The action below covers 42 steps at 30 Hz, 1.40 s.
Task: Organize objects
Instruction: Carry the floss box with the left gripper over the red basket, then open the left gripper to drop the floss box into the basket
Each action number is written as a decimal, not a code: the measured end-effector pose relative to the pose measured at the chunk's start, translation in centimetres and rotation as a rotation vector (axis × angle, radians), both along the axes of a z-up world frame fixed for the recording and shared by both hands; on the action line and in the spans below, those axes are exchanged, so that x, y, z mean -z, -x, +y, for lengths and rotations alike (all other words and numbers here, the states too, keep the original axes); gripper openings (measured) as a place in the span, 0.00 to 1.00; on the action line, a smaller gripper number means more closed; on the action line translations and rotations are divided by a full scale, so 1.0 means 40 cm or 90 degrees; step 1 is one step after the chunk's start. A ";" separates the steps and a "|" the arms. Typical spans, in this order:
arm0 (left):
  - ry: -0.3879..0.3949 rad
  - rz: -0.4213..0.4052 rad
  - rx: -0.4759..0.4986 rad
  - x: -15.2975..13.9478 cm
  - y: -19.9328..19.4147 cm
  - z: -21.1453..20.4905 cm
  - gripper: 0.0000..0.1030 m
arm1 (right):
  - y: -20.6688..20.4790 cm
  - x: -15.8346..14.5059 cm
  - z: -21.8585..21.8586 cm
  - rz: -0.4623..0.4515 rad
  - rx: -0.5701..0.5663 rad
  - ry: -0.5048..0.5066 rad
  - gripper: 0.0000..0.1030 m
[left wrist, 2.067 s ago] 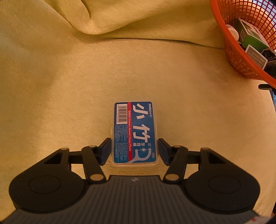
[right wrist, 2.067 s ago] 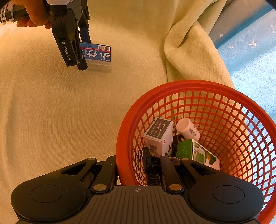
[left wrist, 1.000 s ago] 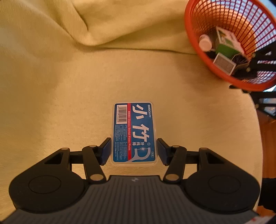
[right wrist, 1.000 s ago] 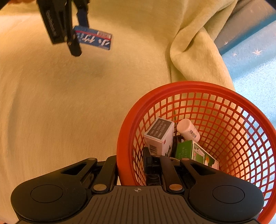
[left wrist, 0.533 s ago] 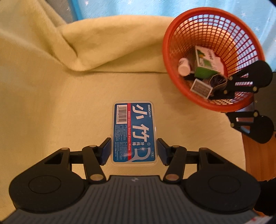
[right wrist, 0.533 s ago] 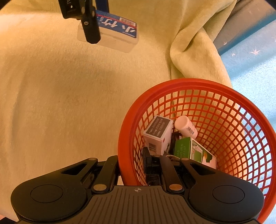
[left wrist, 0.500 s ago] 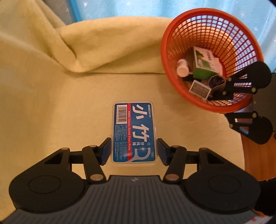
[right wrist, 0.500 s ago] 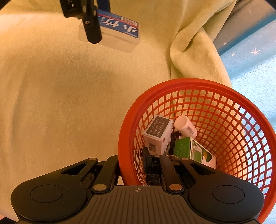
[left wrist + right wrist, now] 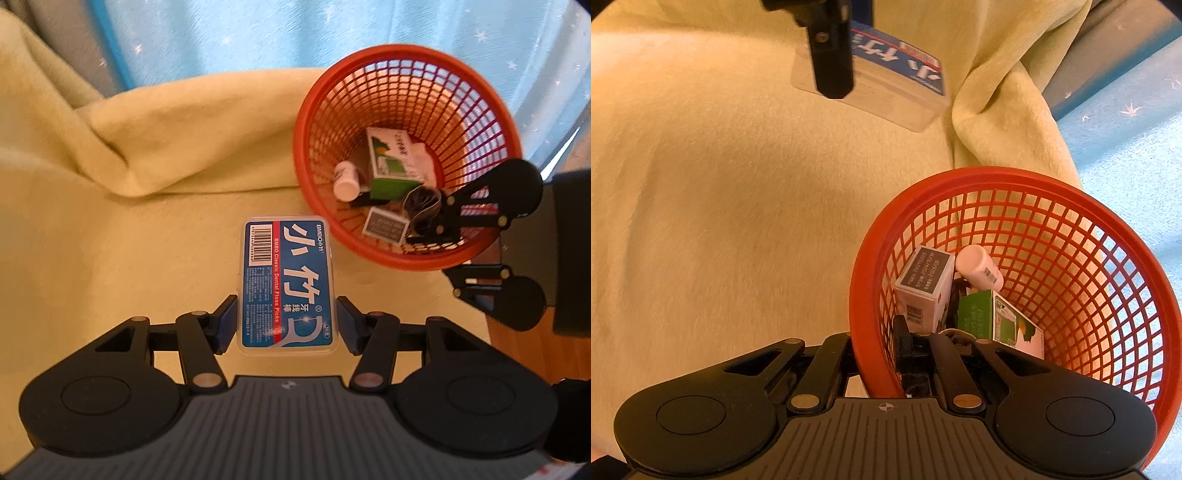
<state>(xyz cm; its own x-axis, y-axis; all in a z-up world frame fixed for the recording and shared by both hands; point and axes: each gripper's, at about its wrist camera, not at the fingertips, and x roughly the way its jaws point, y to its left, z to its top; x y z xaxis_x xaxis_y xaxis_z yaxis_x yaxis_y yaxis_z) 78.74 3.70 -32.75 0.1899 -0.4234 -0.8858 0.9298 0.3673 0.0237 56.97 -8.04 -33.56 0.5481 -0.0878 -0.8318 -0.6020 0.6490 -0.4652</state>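
Observation:
My left gripper [image 9: 286, 325] is shut on a blue dental floss pick box [image 9: 287, 280] and holds it in the air above the yellow blanket, left of the orange mesh basket [image 9: 314, 177]. From the right wrist view the same floss box [image 9: 886, 70] hangs high at the top with the left gripper [image 9: 831, 51] on it. My right gripper [image 9: 877, 354] is shut on the near rim of the basket [image 9: 1071, 206], one finger inside and one outside. Inside lie a grey-topped white box [image 9: 925, 288], a white bottle [image 9: 979, 267] and a green box [image 9: 997, 321].
A yellow fleece blanket [image 9: 110, 221] covers the surface, with a thick fold [image 9: 997, 110] behind the basket. Blue starred fabric [image 9: 258, 33] lies beyond the blanket. A wooden floor strip [image 9: 517, 350] shows past the blanket's right edge.
The left gripper has lifted the floss box off the blanket and carried it up and toward the basket. The right gripper has stayed clamped on the basket rim.

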 end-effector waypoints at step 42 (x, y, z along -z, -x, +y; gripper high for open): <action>0.104 0.068 0.188 -0.105 0.038 -0.366 0.64 | 0.037 -0.021 -0.042 0.002 0.029 -0.045 0.02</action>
